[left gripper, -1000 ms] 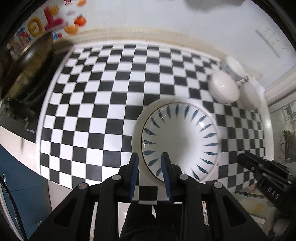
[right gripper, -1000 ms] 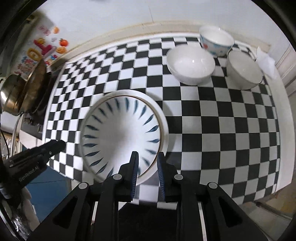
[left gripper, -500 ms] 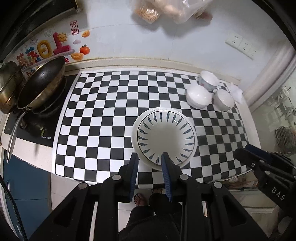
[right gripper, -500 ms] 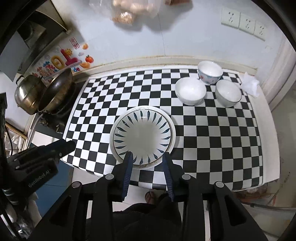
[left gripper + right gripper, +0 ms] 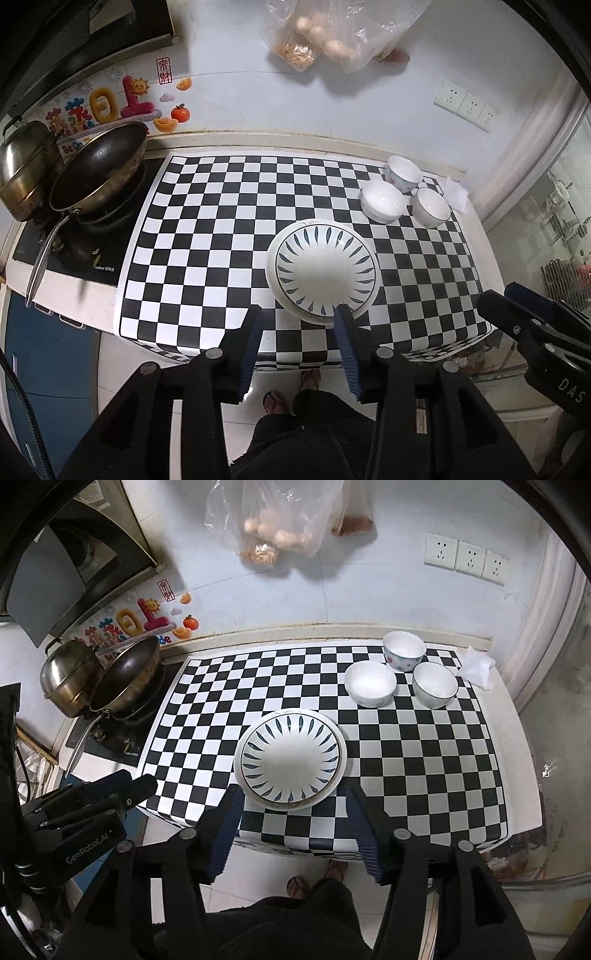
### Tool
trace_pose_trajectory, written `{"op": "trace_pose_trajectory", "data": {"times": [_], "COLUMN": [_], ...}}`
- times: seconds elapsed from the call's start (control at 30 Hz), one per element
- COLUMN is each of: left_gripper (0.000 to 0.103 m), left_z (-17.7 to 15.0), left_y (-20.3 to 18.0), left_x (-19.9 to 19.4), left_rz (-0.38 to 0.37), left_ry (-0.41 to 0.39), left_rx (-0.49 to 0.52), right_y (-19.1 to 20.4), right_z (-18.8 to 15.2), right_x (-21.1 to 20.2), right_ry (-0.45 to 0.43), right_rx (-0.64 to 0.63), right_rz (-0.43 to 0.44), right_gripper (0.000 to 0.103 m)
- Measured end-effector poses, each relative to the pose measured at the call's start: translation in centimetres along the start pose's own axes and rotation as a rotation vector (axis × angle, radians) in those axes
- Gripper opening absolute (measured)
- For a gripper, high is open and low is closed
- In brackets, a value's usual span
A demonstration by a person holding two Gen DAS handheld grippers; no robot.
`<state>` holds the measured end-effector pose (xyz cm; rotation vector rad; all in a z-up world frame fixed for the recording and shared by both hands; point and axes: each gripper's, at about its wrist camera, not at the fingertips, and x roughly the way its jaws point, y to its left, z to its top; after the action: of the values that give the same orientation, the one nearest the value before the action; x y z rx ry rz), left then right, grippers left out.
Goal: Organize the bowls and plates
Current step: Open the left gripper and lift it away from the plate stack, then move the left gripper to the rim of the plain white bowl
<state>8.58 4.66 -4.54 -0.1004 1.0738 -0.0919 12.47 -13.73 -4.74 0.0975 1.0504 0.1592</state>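
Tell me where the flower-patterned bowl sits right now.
In the right wrist view the patterned bowl stands at the mat's far right corner by the wall, behind two white bowls.

We see a blue-leaf patterned plate stacked on a plain white plate, upright. Beyond it to the right, three upright empty bowls cluster: white bowl, dark-rimmed bowl, floral bowl farthest.

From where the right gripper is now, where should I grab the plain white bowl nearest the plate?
Probably pinch the white bowl at its near rim, coming down from above: it sits upright and open, with two other bowls close behind and beside it.
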Motion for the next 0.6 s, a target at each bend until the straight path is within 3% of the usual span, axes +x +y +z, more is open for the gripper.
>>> {"op": "trace_pose_trajectory", "data": {"times": [0.2,0.37,0.6], "left_gripper": [0.037,0.037,0.038], "left_z": [-0.1,1.5,6.7], "left_y": [-0.1,-0.8,-3.5], "left_x": [-0.1,0.6,7.1], "left_rz": [0.003,0.006,-0.019], "left_ry": [-0.002,0.002,0.081], "left_rx": [0.0,0.003,0.015], "right_y": [-0.3,-2.9,-10.0], "right_z": [-0.3,0.8,4.9], "right_x": [-0.2,1.1,5.6], "right_ry": [0.003,0.013,0.017], "right_rx": [0.018,0.072,0.173], "right_rz": [0.013,0.02,-0.023], "right_gripper": [0.063,0.064,0.064]}}
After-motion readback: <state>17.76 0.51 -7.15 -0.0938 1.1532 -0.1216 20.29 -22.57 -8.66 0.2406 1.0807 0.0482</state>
